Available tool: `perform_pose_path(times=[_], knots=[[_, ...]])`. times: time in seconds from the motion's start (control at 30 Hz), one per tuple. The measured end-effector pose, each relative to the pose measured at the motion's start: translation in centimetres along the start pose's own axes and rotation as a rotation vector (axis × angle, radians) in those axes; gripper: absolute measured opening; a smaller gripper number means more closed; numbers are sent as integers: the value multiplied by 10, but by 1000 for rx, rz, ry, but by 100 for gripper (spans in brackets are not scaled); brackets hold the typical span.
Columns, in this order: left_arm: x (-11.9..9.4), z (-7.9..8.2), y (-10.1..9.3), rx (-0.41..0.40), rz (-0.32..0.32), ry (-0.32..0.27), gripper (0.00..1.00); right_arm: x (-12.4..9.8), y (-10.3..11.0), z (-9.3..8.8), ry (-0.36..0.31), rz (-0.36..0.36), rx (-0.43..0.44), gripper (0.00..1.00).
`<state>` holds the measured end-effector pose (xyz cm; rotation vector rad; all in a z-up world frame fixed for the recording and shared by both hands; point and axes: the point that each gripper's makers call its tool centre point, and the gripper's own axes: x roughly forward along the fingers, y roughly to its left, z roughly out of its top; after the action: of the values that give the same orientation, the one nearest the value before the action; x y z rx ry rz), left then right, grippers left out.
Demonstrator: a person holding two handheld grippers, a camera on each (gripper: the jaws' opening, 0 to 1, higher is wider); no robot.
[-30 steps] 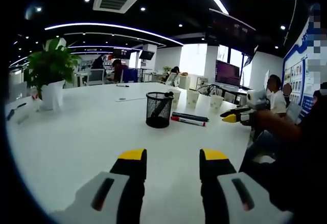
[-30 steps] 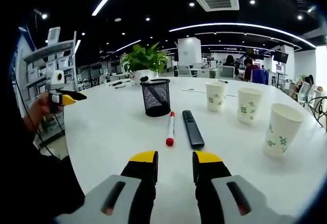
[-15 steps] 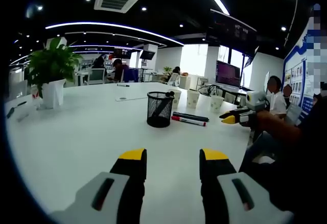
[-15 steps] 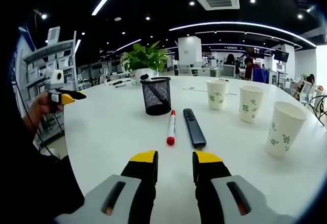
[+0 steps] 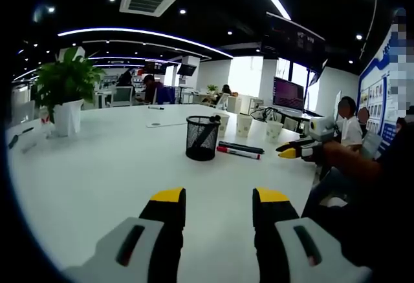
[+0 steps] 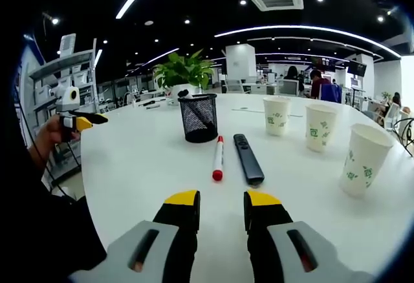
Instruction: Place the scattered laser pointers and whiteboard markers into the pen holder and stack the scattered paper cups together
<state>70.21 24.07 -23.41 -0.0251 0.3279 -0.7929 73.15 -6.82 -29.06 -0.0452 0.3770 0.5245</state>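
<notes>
- Right gripper [image 6: 220, 209]: jaws a little apart, holding nothing, low over the white table [image 6: 142, 160]. Compared with 1 second ago, the marker and the pointer sit slightly closer and higher in the right gripper view, so this gripper has eased forward toward them.
- Red-capped marker [image 6: 217, 159] lies on the table just ahead of the jaws, with the black laser pointer [image 6: 247, 159] beside it, close but apart. I judge the marker the likely first pick.
- Mesh pen holder [image 6: 198, 118] stands upright beyond them; a dark item already leans inside it.
- 3 paper cups [image 6: 321, 127] stand apart in a row to the right, not yet stacked.
- Left gripper [image 5: 218, 209]: jaws spread, empty, and nearly unmoved over 1 second, well back from the holder.
- The task is barely begun.
</notes>
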Motion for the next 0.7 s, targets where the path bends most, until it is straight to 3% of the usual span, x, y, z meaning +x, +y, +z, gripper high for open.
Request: perform_pose_path(times=[0.7], knots=[[1,-3,-2,2,0,14,43,11,5,-4,8,20,0,30]])
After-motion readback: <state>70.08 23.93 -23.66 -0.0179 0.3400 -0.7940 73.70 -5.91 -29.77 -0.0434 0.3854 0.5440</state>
